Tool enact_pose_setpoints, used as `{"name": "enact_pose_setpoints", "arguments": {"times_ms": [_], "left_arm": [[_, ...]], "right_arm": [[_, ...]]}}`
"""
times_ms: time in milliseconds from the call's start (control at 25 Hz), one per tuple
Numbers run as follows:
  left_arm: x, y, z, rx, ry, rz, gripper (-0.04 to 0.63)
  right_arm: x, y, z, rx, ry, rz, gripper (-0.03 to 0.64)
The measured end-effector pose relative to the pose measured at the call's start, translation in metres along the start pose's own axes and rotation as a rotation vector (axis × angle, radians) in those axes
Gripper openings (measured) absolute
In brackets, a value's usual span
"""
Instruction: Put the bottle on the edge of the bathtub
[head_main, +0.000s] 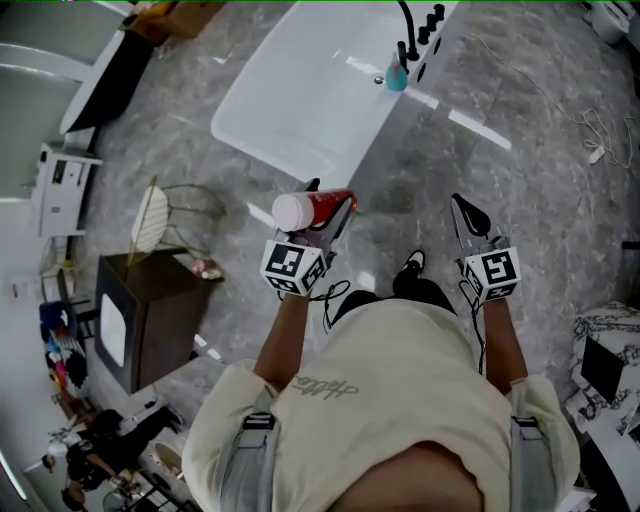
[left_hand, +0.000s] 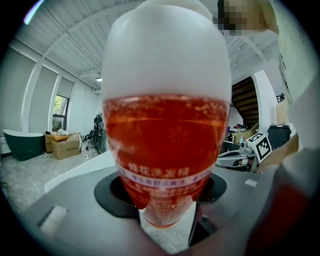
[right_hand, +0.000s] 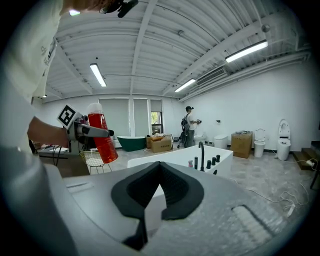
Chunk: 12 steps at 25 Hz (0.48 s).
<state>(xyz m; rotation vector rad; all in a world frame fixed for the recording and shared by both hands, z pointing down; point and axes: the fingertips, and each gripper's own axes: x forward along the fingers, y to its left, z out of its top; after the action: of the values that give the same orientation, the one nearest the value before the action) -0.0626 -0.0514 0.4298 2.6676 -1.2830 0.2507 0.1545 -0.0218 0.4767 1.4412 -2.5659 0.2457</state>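
A red bottle (head_main: 312, 210) with a white cap lies tilted in my left gripper (head_main: 333, 197), whose jaws are shut on its body. In the left gripper view the bottle (left_hand: 167, 145) fills the middle, cap end towards the camera. From the right gripper view the bottle (right_hand: 103, 136) hangs at the left, well short of the white bathtub (right_hand: 172, 159). The bathtub (head_main: 300, 95) lies ahead on the grey floor, with black taps (head_main: 412, 35) and a small teal bottle (head_main: 397, 76) on its far rim. My right gripper (head_main: 462, 207) is beside the left one, shut and holding nothing.
A dark cabinet (head_main: 150, 310) and a wire-frame chair (head_main: 165, 215) stand to my left. A white cable (head_main: 560, 105) trails on the floor at the right. In the right gripper view a person (right_hand: 189, 126), cardboard boxes (right_hand: 241, 142) and a green tub (right_hand: 131, 142) stand far off.
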Motion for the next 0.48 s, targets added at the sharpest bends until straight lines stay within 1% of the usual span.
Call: {"name": "enact_pose_setpoints", "arguments": {"times_ms": [80,160,360,480], "left_arm": [[0.01,0.003,0.001,-0.022,0.0,0.016,0.302],[0.015,0.009,0.002,-0.028,0.011,0.033,0.302],[0.02,0.024,-0.007,-0.03,0.068,0.052,0.302],[0.026,0.038,-0.017,-0.01,0.097,0.047,0.303]], "right_arm": [[0.008,-0.012,0.0,0.002,0.007,0.009,0.002],[0.016,-0.019,0.001,0.008,0.012,0.021,0.002],[0.032,-0.022,-0.007,0.04,0.044,0.04,0.002],[0.044,-0.018,-0.015,0.056,0.067,0.046,0.002]]}}
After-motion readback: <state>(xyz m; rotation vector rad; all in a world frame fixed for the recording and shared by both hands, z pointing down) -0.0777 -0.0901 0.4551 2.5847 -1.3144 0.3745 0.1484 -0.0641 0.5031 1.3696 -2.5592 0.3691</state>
